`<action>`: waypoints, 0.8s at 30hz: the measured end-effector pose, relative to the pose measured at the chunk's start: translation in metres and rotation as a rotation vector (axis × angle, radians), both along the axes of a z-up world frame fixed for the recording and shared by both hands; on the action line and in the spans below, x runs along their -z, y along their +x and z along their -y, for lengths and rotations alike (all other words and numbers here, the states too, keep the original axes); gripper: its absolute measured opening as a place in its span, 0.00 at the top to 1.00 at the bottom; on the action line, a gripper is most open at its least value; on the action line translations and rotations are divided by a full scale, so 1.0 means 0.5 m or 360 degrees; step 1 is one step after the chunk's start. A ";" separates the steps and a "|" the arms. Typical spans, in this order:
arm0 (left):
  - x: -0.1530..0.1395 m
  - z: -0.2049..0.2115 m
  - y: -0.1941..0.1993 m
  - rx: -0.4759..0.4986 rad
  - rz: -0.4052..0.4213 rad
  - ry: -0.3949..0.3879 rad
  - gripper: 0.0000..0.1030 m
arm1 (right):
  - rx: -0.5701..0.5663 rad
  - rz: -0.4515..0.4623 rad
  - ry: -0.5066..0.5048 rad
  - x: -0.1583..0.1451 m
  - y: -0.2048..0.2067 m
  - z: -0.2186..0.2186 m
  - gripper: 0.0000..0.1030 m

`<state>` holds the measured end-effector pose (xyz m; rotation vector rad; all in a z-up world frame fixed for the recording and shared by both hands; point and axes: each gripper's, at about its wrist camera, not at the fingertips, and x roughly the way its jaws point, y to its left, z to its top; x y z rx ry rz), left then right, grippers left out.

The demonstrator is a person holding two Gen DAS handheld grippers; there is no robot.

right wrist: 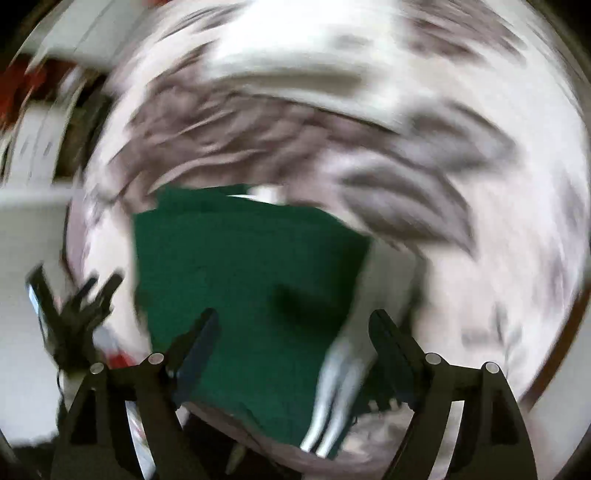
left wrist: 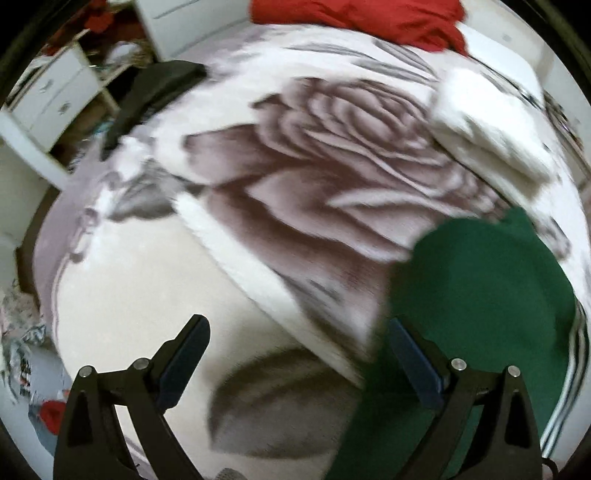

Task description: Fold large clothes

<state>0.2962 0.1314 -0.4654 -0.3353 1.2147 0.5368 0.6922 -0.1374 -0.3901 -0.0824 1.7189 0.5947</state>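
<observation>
On the far left, off the bed's edge, stands a white drawer unit (left wrist: 55,96). A dark garment (left wrist: 155,88) lies on the bed's left edge, draped partly over it. The bed is covered by a white blanket (left wrist: 122,288) printed with a large grey-brown rose. The left gripper (left wrist: 297,332) hangs above it with its jaws spread wide and nothing between them; the right finger overlaps the green garment (left wrist: 480,295) in the picture, though contact cannot be told. That folded green garment, with white stripes along one side, lies flat on the blanket towards the near right part of the bed. A red garment (left wrist: 362,18) is heaped at the far edge, and a folded white cloth (left wrist: 487,125) lies near the far right corner. In the heavily blurred right wrist view, the right gripper (right wrist: 295,325) points down over the green garment (right wrist: 240,266), its jaws wide apart and gripping nothing.
</observation>
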 end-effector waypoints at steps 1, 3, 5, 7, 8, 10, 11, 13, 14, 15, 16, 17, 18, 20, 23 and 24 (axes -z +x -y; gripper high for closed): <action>0.008 -0.013 -0.001 -0.0024 -0.0010 -0.0009 0.03 | -0.0135 0.0027 0.0028 0.005 0.007 -0.060 0.18; 0.025 -0.038 -0.003 -0.0080 -0.0021 -0.0060 0.03 | -0.0367 0.0069 0.0045 0.018 0.005 -0.145 0.18; 0.039 -0.055 -0.011 -0.0114 -0.0014 -0.0090 0.03 | -0.0589 0.0042 0.0050 0.055 -0.004 -0.238 0.18; 0.049 -0.065 -0.017 -0.0125 -0.0021 -0.0082 0.03 | -0.0869 0.0073 0.0010 0.093 -0.026 -0.323 0.18; 0.055 -0.070 -0.023 -0.0129 -0.0021 -0.0086 0.03 | -0.1010 0.0090 -0.0030 0.118 -0.041 -0.356 0.18; 0.068 -0.077 -0.033 -0.0140 -0.0036 -0.0099 0.03 | -0.1223 0.0072 -0.0054 0.162 -0.071 -0.399 0.38; 0.075 -0.081 -0.041 -0.0150 -0.0040 -0.0114 0.03 | -0.1192 0.0010 -0.0068 0.178 -0.069 -0.404 0.43; 0.084 -0.085 -0.053 -0.0165 -0.0040 -0.0141 0.03 | -0.0822 -0.0261 -0.0064 0.206 -0.027 -0.390 0.58; 0.090 -0.087 -0.060 -0.0173 -0.0041 -0.0156 0.03 | -0.0584 -0.0412 -0.0022 0.212 0.001 -0.369 0.63; 0.093 -0.090 -0.067 -0.0183 -0.0034 -0.0175 0.03 | -0.0328 -0.0588 0.0030 0.218 0.027 -0.340 0.68; 0.094 -0.092 -0.071 -0.0188 -0.0023 -0.0191 0.03 | -0.0087 -0.0762 0.0075 0.222 0.044 -0.307 0.71; 0.094 -0.095 -0.075 -0.0195 -0.0012 -0.0204 0.03 | 0.0106 -0.0905 0.0121 0.228 0.053 -0.277 0.72; 0.094 -0.099 -0.077 -0.0202 -0.0004 -0.0211 0.03 | 0.0227 -0.0987 0.0174 0.234 0.058 -0.252 0.74; 0.093 -0.105 -0.075 -0.0202 0.0006 -0.0216 0.03 | 0.0361 -0.1026 0.0221 0.272 0.070 -0.216 0.75; 0.077 -0.111 -0.060 -0.0169 0.0013 -0.0218 0.03 | 0.0541 -0.1199 0.0281 0.355 0.071 -0.183 0.75; 0.062 -0.109 -0.052 -0.0142 0.0040 -0.0212 0.03 | 0.0484 -0.1173 0.0285 0.343 0.074 -0.191 0.72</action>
